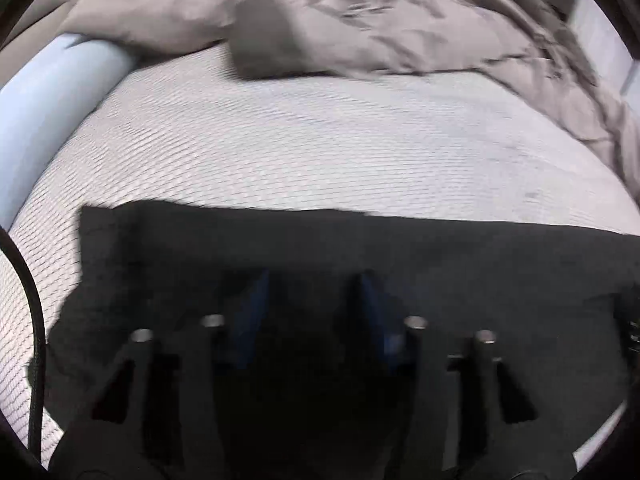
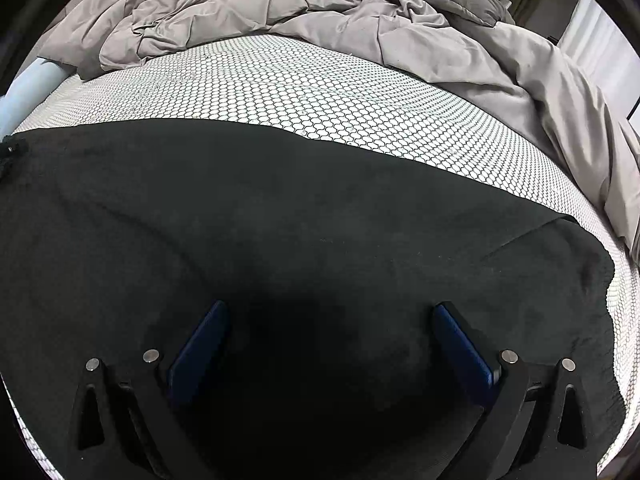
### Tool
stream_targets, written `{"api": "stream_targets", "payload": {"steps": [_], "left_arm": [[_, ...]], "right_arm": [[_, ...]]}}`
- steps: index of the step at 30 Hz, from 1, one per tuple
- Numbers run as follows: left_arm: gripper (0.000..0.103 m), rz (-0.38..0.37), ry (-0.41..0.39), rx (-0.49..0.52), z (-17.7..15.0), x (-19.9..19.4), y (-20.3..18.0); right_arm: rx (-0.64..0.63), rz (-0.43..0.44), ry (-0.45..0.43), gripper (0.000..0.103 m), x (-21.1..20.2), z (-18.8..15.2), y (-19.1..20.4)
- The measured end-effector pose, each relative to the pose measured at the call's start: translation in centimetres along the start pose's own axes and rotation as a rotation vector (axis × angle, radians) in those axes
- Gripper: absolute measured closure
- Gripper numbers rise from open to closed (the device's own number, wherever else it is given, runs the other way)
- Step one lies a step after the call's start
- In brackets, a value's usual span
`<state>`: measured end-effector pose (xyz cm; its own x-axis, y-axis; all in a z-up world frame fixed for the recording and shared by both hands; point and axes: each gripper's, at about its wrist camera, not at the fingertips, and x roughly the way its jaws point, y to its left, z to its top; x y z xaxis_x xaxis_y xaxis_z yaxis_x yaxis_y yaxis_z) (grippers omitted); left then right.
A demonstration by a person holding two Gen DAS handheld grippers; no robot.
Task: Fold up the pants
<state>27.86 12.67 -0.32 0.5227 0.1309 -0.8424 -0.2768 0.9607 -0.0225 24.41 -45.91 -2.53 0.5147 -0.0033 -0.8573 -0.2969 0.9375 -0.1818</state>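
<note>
Black pants (image 2: 280,208) lie spread flat on the bed's honeycomb-patterned mattress (image 2: 320,88), and they fill the lower half of both views. In the blurred left wrist view my left gripper (image 1: 312,278) hangs over the pants (image 1: 440,248) near their far edge. Its blue pads (image 1: 250,312) stand a moderate gap apart, and I see no fold raised between them. My right gripper (image 2: 331,306) is wide open just above the middle of the cloth, with nothing between its blue pads (image 2: 200,352). The pants' right end (image 2: 580,264) lies near the mattress edge.
A rumpled grey-beige duvet (image 2: 280,4) is heaped along the back and right side of the bed. A pale blue rolled edge (image 1: 44,92) runs along the left. A black cable (image 1: 34,320) hangs at the left edge of the left wrist view.
</note>
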Motion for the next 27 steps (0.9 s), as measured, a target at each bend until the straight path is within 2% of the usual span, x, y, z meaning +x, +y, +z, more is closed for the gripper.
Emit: {"api": "stream_targets", "payload": {"steps": [2,3,4,5,7,9,12,16,17,18,19,20,21,23,26,27], "left_arm": [[0.062,0.103,-0.016,-0.044,-0.1,0.4,2.2],[0.062,0.180,-0.018,-0.084,-0.1,0.3,3.4],[0.068,0.199,-0.029,-0.130,-0.3,-0.2,4.6],[0.072,0.167,-0.031,-0.169,-0.4,-0.5,5.3],[0.072,0.068,-0.056,-0.214,-1.1,-2.2,5.7],[0.072,-0.060,-0.092,-0.192,-1.9,-3.8,4.5],[0.071,-0.210,-0.070,-0.052,-3.0,-4.3,-0.8],[0.071,-0.334,-0.005,0.112,-4.9,-4.1,-10.0],[0.071,-0.352,0.023,0.184,-5.5,-3.6,-12.5],[0.071,-0.346,0.030,0.250,-6.6,-3.6,-14.4],[0.071,-0.303,0.030,0.350,-7.8,-3.6,-16.4],[0.070,-0.264,0.021,0.409,-8.7,-3.6,-17.4],[0.070,-0.265,0.014,0.425,-9.1,-3.8,-17.4],[0.070,-0.303,0.038,0.366,-9.1,-4.1,-15.5],[0.070,-0.192,0.026,0.306,-9.4,-4.6,-11.2],[0.070,-0.203,0.027,0.269,-9.2,-4.4,-10.0]], "right_arm": [[0.001,0.001,0.001,0.001,0.1,0.0,-0.1],[0.001,0.002,0.001,0.001,0.1,0.0,-0.1],[0.001,0.001,0.002,0.001,0.1,0.0,-0.1],[0.000,0.000,0.002,0.001,0.1,0.0,-0.1],[-0.002,-0.001,0.002,0.001,0.2,0.0,0.0],[-0.002,-0.001,0.004,0.001,0.3,0.1,-0.1],[-0.004,-0.006,0.003,0.001,0.4,0.3,0.0],[-0.003,-0.005,0.002,0.001,0.5,0.4,-0.2],[-0.004,-0.005,0.002,0.001,0.5,0.4,-0.2],[-0.004,-0.005,0.001,0.001,0.6,0.4,-0.2],[-0.003,-0.004,0.001,0.001,0.7,0.5,-0.3],[-0.001,-0.002,0.001,0.001,0.7,0.6,-0.3],[0.001,0.000,0.000,0.001,0.8,0.6,-0.4],[0.004,0.002,-0.002,0.001,0.9,0.7,-0.4],[0.001,-0.001,-0.004,0.001,0.8,0.7,-0.3],[0.000,-0.002,-0.003,0.001,0.8,0.8,-0.3]]}}
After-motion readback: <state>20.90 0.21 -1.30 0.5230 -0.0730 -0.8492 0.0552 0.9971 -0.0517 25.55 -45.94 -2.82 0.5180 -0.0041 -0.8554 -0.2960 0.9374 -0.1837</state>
